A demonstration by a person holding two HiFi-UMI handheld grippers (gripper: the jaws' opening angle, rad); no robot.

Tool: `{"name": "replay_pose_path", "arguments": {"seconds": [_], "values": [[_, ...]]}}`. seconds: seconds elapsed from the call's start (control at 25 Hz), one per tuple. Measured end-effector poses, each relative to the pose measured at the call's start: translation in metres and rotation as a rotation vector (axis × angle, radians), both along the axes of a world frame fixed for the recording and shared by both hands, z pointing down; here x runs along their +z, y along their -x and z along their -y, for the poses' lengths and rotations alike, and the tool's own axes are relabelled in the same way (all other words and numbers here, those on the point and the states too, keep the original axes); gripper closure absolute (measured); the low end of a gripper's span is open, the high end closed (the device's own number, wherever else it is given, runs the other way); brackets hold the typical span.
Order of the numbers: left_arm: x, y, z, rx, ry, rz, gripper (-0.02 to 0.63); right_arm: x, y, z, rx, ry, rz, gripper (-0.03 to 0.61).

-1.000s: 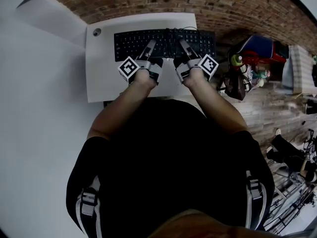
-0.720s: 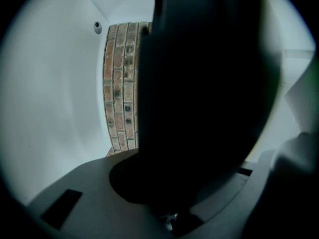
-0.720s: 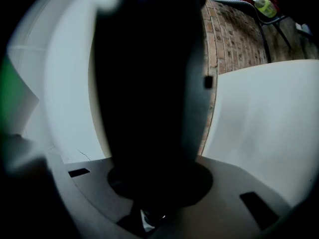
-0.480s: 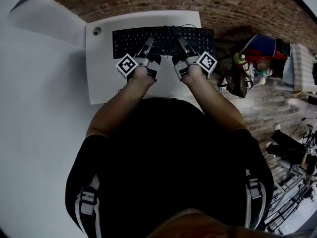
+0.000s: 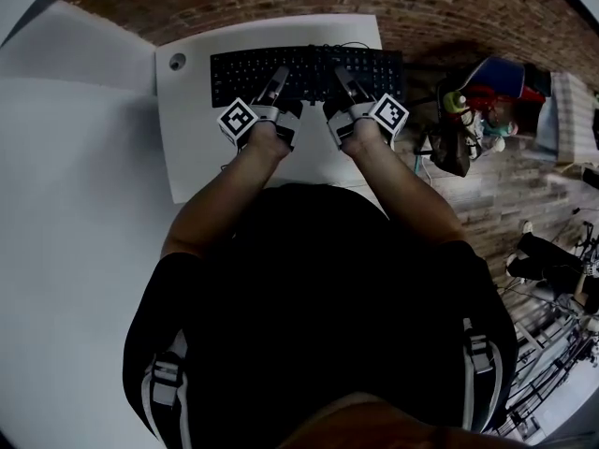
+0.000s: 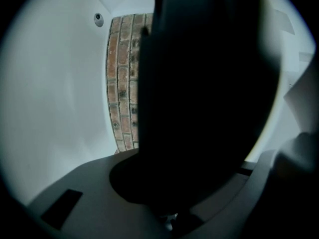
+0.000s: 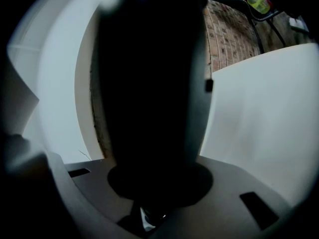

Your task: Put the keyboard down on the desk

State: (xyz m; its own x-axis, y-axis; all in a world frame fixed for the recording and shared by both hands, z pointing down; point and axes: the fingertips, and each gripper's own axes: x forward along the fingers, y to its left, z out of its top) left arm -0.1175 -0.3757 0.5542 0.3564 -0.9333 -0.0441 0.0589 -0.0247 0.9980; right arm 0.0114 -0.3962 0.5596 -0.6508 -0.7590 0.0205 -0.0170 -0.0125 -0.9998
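Carrying the flat black plastic keyboard (image 5: 309, 71) by its near edge, I am keeping both tools clenched on it: the left gripper (image 5: 278, 75) is pinching left of centre and the right gripper (image 5: 343, 73) right of centre. Against a second ago, the keyboard is lying farther from me, closer to the back edge of the white rectangular desk (image 5: 187, 148) beside the red brick wall (image 5: 281, 7). I am judging the set-down nearly complete; contact with the desk is not verifiable.
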Motion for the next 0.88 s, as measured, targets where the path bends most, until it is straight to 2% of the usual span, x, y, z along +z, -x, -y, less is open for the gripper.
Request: {"name": "replay_pose_path", "arguments": {"seconds": [0.2, 0.48, 0.72, 0.88], "values": [[0.038, 0.009, 0.026, 0.015, 0.059, -0.030, 0.531, 0.031, 0.009, 0.025, 0.010, 0.038, -0.016, 0.462], [0.056, 0.012, 0.055, 0.034, 0.052, -0.027, 0.531, 0.054, 0.012, 0.049, 0.029, 0.062, -0.020, 0.462], [0.088, 0.017, 0.078, 0.043, 0.088, -0.023, 0.531, 0.085, 0.016, 0.071, 0.035, 0.097, -0.028, 0.462], [0.090, 0.018, 0.076, 0.041, 0.086, -0.023, 0.531, 0.089, 0.018, 0.069, 0.034, 0.102, -0.032, 0.462]]}}
